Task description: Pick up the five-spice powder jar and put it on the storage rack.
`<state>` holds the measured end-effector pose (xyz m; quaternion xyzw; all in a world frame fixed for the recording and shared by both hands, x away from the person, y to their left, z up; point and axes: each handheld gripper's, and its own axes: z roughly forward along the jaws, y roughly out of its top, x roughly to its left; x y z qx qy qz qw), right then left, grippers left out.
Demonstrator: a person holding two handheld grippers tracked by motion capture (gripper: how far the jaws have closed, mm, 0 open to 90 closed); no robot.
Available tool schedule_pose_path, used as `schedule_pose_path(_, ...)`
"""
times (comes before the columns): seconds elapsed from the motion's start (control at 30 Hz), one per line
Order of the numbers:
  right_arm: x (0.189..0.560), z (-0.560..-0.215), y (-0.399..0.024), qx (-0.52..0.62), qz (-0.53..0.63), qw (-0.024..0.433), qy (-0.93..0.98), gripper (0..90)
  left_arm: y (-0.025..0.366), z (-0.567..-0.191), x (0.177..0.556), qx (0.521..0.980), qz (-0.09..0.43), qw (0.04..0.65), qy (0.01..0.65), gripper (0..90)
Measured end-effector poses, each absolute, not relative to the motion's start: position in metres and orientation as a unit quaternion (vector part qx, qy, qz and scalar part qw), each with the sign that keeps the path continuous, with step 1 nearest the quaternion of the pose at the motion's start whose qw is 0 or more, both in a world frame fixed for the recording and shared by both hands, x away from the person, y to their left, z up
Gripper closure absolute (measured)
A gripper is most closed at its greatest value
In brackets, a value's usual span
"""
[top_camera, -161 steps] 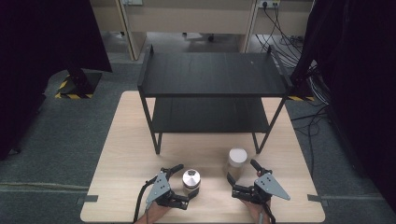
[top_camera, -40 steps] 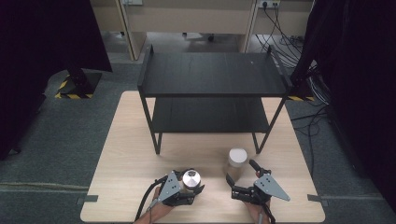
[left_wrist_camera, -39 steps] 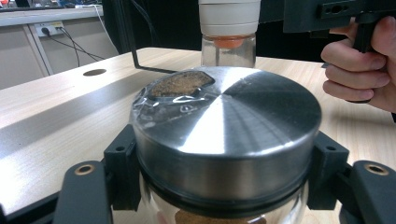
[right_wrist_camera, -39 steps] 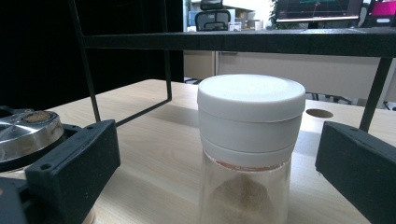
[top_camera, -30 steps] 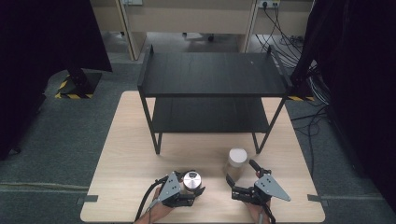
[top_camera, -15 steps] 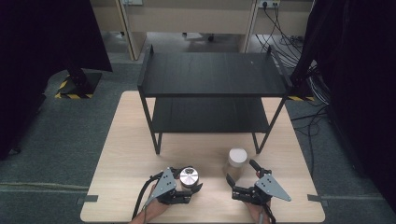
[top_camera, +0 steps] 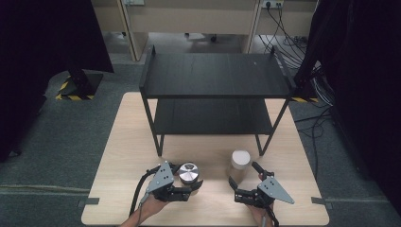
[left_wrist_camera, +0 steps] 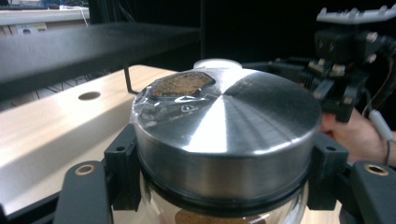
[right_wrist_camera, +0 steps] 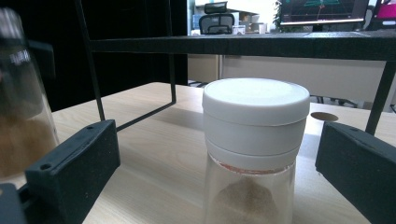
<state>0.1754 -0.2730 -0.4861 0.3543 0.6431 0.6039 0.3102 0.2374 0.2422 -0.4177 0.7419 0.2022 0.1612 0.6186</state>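
Left gripper (top_camera: 195,185) clamped under the steel-lidded jar (top_camera: 188,171); right gripper (top_camera: 242,179), jaws wide, straddles the white-capped jar (top_camera: 239,161) untouched. Risk: glass slipping from pads.

We see the worktop (top_camera: 123,156) filling the middle and lower part of the high view, with the two-tier shelf (top_camera: 213,75) standing on its far half, in the upper centre of the frame. In front of the shelf, toward the bottom edge, two jars sit apart: the metal-lidded jar (top_camera: 188,173) at lower centre-left, the plastic-lidded jar (top_camera: 239,163) to its right, just before the shelf's right front leg. The left tongs (top_camera: 185,185) lie at the first jar, one jaw on either side of it. The right tongs (top_camera: 242,180) sit at the lower right, their jaws flanking the second jar without touching it.
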Motion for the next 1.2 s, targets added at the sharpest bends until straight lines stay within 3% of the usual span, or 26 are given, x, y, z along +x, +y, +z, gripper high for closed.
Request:
schedule_pose_path(0.37,0.176,-0.486,-0.273,0.354,0.603,0.31,0.644,0.1,0.234,-0.344,0.255,0.746,0.129,0.632,0.163,31.0)
schedule_pose_path(0.6,0.175,-0.486,-0.274,0.355,0.605,0.31,0.642,0.1,0.224,-0.296,0.259,0.753,0.148,0.627,0.138,30.9)
schedule_pose_path(0.73,0.175,-0.486,-0.274,0.353,0.605,0.31,0.643,0.1,0.228,-0.275,0.266,0.743,0.127,0.642,0.143,31.0)
schedule_pose_path(1.2,0.175,-0.485,-0.274,0.354,0.604,0.31,0.643,0.1,0.23,-0.215,0.278,0.734,0.152,0.642,0.158,31.0)
